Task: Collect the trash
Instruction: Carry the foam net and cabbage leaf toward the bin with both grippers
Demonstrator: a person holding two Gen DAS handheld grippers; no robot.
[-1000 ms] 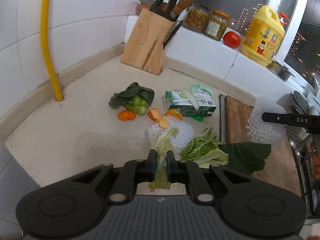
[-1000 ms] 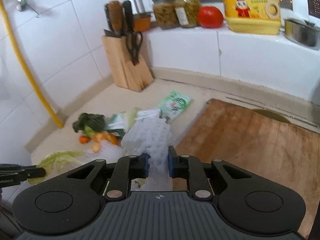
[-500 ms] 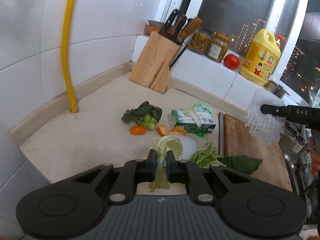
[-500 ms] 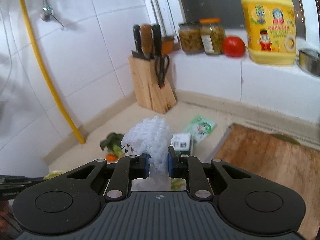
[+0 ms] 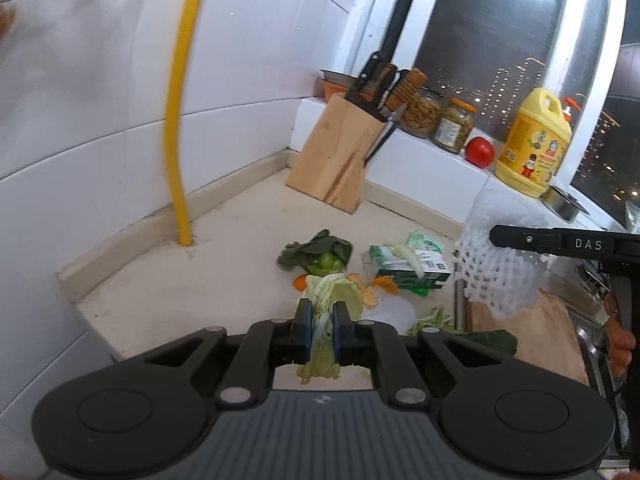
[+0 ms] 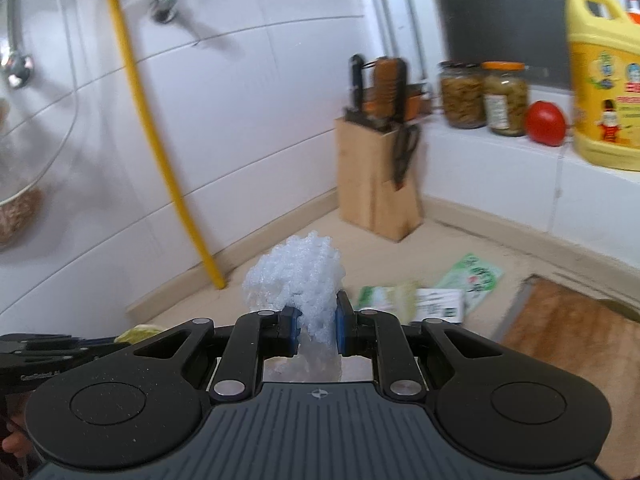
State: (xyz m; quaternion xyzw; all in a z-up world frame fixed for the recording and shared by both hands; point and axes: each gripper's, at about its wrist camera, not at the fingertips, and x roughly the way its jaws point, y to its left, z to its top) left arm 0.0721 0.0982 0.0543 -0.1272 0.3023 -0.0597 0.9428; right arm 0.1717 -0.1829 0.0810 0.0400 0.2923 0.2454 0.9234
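Observation:
My left gripper [image 5: 321, 322] is shut on a pale cabbage leaf [image 5: 332, 292], held above the counter. My right gripper [image 6: 316, 318] is shut on a white foam fruit net [image 6: 298, 276]; the same foam net [image 5: 496, 268] shows at the right of the left wrist view, under the right gripper's black finger [image 5: 552, 238]. On the counter lie a bok choy piece [image 5: 320, 254], orange peels [image 5: 378, 288], a green and white carton [image 5: 412, 266], a second foam net [image 5: 390, 312] and more green leaves [image 5: 436, 318].
A wooden knife block [image 5: 340, 160] stands in the corner, a yellow pipe [image 5: 180, 128] runs down the tiled wall. Jars [image 5: 454, 124], a tomato [image 5: 479, 151] and a yellow detergent jug [image 5: 534, 144] sit on the sill. A wooden cutting board [image 5: 532, 340] lies at the right.
Both grippers have risen and drawn back from the counter, each still holding its piece. The trash pile now looks smaller and farther, with more wall in view.

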